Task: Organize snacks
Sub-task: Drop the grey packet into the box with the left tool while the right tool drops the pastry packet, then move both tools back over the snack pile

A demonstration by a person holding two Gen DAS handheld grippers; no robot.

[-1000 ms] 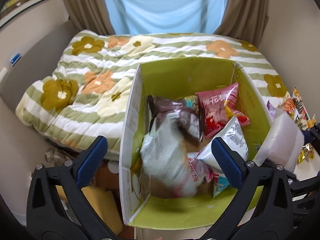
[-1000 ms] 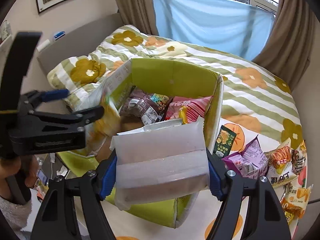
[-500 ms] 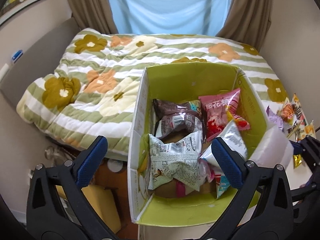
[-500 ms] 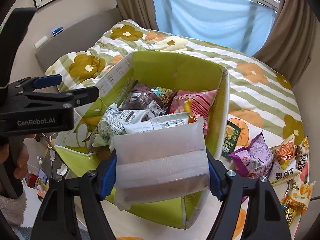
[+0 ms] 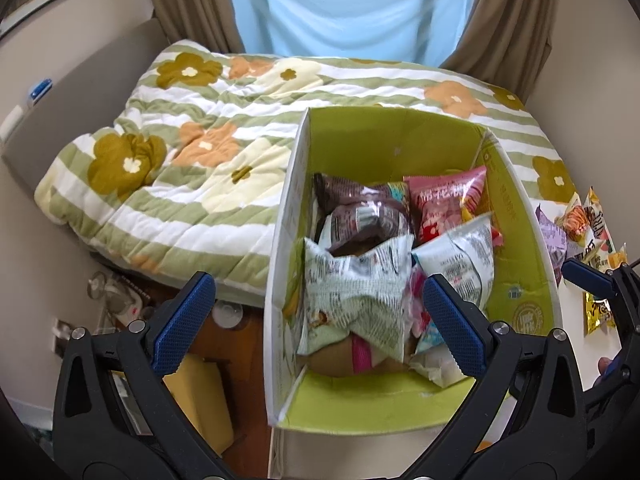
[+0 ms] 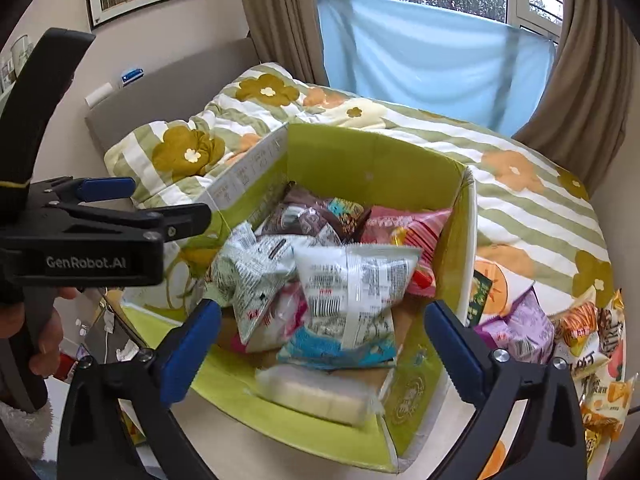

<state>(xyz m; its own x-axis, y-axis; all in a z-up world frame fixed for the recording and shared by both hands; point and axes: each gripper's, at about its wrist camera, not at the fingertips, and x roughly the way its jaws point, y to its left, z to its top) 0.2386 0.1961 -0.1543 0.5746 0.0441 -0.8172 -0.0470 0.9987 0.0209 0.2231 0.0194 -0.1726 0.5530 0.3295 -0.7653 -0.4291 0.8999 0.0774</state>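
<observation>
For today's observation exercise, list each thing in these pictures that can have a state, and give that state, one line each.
Green box: open on top, partly filled with snack bags.
Pale translucent packet: lying in the box, near edge, not gripped.
Right claw: opening, nothing between its pads.
Left claw: open, empty.
Snack bags outside the box: lying loose, not yet boxed.
Window curtains: drawn aside.

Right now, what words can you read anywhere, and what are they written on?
"GenRobot.AI": white letters on the side of the black left gripper, seen from the right wrist.
Pink snack bag in the green box: large characters, too blurred to read.
White snack bag: fine print and barcode, too small.
</observation>
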